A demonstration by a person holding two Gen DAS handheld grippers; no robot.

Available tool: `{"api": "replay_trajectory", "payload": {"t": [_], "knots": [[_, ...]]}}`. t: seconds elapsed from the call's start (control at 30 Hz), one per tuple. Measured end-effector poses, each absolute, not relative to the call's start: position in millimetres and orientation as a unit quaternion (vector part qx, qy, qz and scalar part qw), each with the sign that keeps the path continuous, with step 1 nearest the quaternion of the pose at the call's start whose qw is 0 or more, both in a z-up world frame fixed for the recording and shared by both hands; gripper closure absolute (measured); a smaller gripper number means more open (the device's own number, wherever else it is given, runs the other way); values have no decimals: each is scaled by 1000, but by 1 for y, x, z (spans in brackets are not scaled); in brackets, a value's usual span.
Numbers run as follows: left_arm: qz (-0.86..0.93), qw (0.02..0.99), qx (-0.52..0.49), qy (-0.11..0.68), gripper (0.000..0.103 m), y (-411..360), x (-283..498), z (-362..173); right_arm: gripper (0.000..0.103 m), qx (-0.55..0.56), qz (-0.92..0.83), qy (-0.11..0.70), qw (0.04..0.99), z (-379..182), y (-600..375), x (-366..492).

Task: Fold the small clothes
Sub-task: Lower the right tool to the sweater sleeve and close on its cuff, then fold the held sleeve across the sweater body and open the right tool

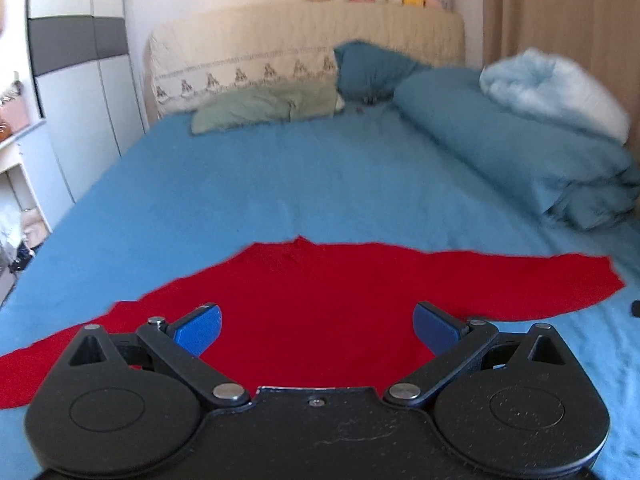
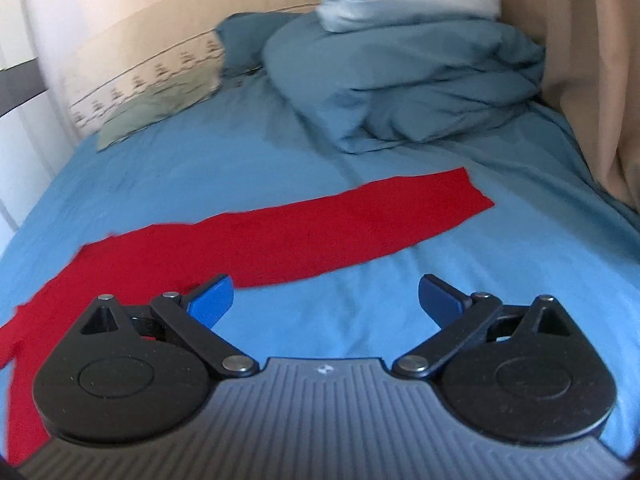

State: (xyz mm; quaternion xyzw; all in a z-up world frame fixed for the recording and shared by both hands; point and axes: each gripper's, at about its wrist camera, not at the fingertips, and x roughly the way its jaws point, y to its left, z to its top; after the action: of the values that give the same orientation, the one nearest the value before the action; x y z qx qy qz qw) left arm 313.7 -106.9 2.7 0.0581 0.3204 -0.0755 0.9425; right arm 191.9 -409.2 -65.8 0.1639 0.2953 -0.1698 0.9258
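Note:
A red long-sleeved garment [image 1: 320, 292] lies spread flat on the blue bed sheet [image 1: 280, 184], sleeves out to both sides. My left gripper [image 1: 316, 328] is open and empty, hovering over the garment's body. In the right wrist view the garment [image 2: 280, 236] stretches from lower left to its right sleeve end [image 2: 460, 196]. My right gripper [image 2: 326, 304] is open and empty, over bare sheet [image 2: 360, 140] just in front of the right sleeve; its left finger overlaps the red cloth.
A rolled teal duvet [image 1: 520, 152] with a pale fluffy blanket [image 1: 552, 88] lies along the bed's right side. Pillows [image 1: 264, 110] and a cream headboard [image 1: 304, 40] are at the far end. A beige curtain [image 2: 592, 80] hangs at right, a wardrobe [image 1: 76, 80] at left.

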Motion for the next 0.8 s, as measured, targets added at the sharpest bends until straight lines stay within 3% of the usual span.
{"api": "replay_trajectory", "payload": {"t": [0.23, 0.47, 0.6, 0.67, 0.8], "knots": [[-74, 917, 36, 391, 0, -136, 413, -94, 3, 207, -227, 274, 911, -152, -472, 242], [-91, 889, 35, 448, 0, -157, 461, -147, 34, 263, -272, 230, 897, -189, -515, 268], [-85, 881, 42, 464, 0, -166, 476, -162, 67, 261, -288, 224, 894, -194, -523, 279], [-86, 884, 49, 458, 0, -168, 478, -164, 77, 262, -291, 225, 892, -191, -525, 282], [-92, 882, 41, 461, 0, -161, 480, -158, 82, 252, -281, 224, 898, -172, -518, 290]]}}
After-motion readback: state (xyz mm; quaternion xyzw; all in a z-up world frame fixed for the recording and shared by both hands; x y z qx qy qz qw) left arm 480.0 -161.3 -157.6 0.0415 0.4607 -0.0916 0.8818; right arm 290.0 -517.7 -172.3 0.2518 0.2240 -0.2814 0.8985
